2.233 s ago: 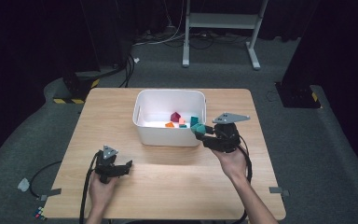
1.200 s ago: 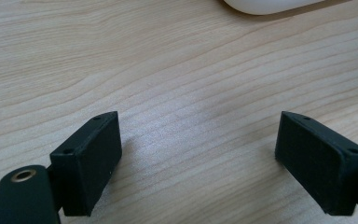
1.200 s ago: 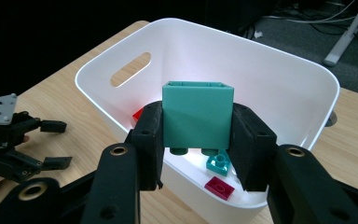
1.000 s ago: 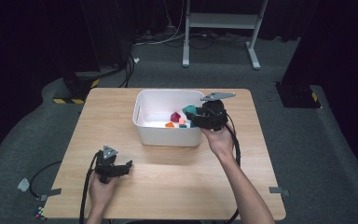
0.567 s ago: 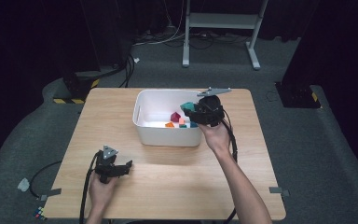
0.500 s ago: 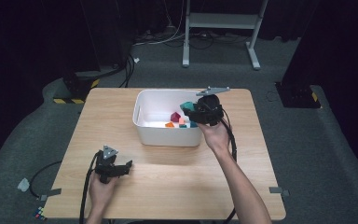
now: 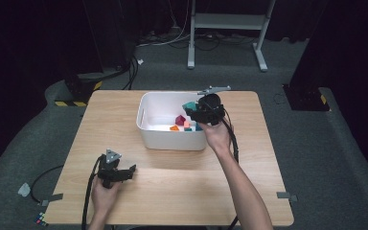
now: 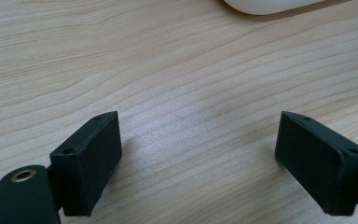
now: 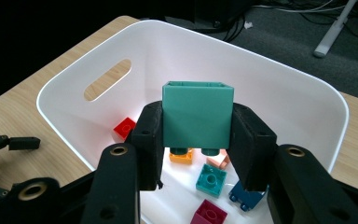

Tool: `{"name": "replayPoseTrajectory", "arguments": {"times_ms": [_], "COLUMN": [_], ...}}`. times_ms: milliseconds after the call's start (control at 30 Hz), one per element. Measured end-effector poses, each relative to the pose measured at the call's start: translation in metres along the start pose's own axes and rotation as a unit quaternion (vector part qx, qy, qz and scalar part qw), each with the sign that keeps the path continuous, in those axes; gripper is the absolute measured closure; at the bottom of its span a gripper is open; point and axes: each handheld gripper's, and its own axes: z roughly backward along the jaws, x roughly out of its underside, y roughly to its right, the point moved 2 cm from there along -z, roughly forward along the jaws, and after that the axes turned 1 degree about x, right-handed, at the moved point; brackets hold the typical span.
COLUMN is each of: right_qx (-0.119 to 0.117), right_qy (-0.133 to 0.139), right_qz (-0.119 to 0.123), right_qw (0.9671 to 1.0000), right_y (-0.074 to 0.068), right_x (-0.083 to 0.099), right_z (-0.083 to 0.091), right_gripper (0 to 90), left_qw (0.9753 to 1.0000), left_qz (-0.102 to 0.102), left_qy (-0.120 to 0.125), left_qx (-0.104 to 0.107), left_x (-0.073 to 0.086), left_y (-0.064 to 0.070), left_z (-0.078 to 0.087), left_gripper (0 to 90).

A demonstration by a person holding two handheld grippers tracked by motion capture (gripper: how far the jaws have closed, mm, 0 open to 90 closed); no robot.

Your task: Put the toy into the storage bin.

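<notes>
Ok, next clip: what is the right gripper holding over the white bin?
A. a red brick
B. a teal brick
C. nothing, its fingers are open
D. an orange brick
B: in the right gripper view, the right gripper has its fingers clamped on a teal brick above the white bin.

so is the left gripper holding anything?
No, the left gripper has its jaws wide apart over bare wooden table, with nothing between them.

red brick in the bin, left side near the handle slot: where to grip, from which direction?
Take the red brick across two opposite flat sides, coming straight down from above. It lies stud-up on the bin floor with bare floor around it, though the near wall looks close on one side.
</notes>
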Motion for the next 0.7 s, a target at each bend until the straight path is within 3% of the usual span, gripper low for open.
{"name": "replayPoseTrajectory", "arguments": {"times_ms": [700], "right_qx": [0.019], "right_qy": [-0.026], "right_qz": [-0.009], "right_qw": [0.9994], "right_y": [0.000], "right_x": [0.002], "right_z": [-0.030], "right_gripper": [58.2], "left_qw": [1.0000], "left_qz": [0.000], "left_qy": [0.000], "left_qx": [0.000], "left_x": [0.000], "left_y": [0.000], "left_z": [0.000], "left_gripper": [14.6]}}
